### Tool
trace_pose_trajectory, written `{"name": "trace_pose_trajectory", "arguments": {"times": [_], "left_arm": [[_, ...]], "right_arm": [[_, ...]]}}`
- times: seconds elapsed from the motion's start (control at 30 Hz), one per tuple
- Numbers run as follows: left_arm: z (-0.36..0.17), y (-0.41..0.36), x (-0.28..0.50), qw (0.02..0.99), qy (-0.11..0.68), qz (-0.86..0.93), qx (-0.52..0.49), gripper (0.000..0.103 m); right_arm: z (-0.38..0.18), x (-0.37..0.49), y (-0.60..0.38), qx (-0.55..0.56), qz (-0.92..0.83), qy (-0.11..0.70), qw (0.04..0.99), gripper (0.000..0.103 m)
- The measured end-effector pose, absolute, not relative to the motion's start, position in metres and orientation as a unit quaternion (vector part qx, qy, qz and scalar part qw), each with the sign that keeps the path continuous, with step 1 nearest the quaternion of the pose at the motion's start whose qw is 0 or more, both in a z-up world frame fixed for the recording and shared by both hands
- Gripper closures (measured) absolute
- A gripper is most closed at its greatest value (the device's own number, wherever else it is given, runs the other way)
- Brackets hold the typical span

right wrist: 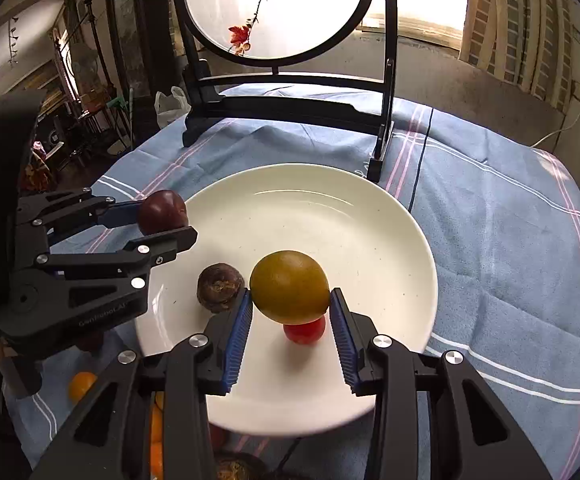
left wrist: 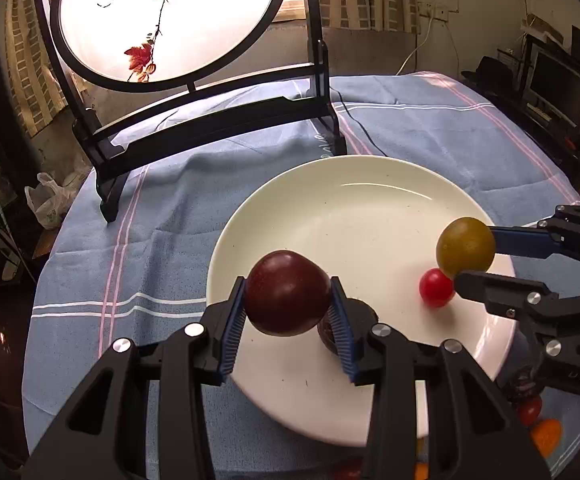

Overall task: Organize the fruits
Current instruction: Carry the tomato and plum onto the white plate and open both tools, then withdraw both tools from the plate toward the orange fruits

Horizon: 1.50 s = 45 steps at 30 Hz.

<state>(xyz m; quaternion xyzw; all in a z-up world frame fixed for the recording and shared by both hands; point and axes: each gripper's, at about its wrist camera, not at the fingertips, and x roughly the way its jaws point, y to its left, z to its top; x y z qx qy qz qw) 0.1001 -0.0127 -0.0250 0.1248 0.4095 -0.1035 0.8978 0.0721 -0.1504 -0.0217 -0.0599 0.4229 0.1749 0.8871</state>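
**Left wrist view: two fruits being carried over the plate**

Left wrist view is showing the left gripper (left wrist: 287, 312) clamping a round, dark purple-red plum-like fruit (left wrist: 287, 294) between its blue ribbed pads, just above the near edge of the wide, shallow white ceramic plate (left wrist: 350, 200). The right gripper (right wrist: 290, 320) is likewise pinching a round olive-yellow fruit (right wrist: 290, 286) across its widest part, hanging over a small glossy red cherry tomato (right wrist: 305, 330) that is lying on the plate. A wrinkled dark brown round fruit (right wrist: 219, 287) is also sitting on the plate, just beside the yellow one's left side.

Both held fruits are looking light, smooth-skinned and somewhat slippery; I am judging them firm but bruisable, so a gentle squeeze across the middle, as now, is suiting them. The tomato is likely softer and will be rolling easily on the glazed plate. More small orange and red fruits (left wrist: 546, 434) are waiting on the blue striped cloth (left wrist: 129, 240) near the plate's front rim.

As for writing, the left gripper's body is carrying pale lettering that reads roughly "GenRobot.AI", partly cut off. The round painted screen on its black stand (right wrist: 277, 4) is bearing a few dark Chinese characters, too small to read, and the cloth is showing stitched lettering I cannot make out.
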Motion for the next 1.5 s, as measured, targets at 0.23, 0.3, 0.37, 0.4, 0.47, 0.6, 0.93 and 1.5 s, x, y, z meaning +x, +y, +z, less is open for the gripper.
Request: {"name": "trace_pose_trajectory", "arguments": {"times": [0.23,0.3,0.37,0.4,0.47,0.6,0.93,1.5], "left_arm": [[-0.030,-0.017,0.103,0.901,0.399,-0.098,0.141,0.032],[-0.022,-0.013,0.098,0.905,0.390,-0.102,0.136,0.032],[-0.012,-0.007,0.090,0.909,0.382,-0.108,0.124,0.032],[-0.006,-0.004,0.085,0.912,0.376,-0.111,0.121,0.032],[0.006,0.004,0.070,0.917,0.362,-0.117,0.117,0.032],[0.024,0.026,0.032,0.924,0.344,-0.129,0.106,0.032],[-0.015,0.053,-0.062,0.905,0.376,-0.152,0.130,0.031],[-0.071,0.049,-0.074,0.877,0.431,-0.171,0.126,0.031]], "right_arm": [[-0.027,0.090,-0.146,-0.061,0.161,0.424,0.889,0.051],[-0.019,0.086,-0.149,-0.056,0.166,0.414,0.893,0.051],[-0.009,0.076,-0.152,-0.051,0.171,0.405,0.897,0.051],[-0.004,0.070,-0.153,-0.052,0.173,0.400,0.899,0.051],[0.006,0.052,-0.155,-0.056,0.182,0.389,0.901,0.051],[0.021,-0.001,-0.158,-0.069,0.207,0.372,0.902,0.050],[-0.016,-0.132,-0.156,-0.094,0.262,0.396,0.875,0.047],[-0.067,-0.141,-0.134,-0.100,0.259,0.448,0.850,0.061]]}}
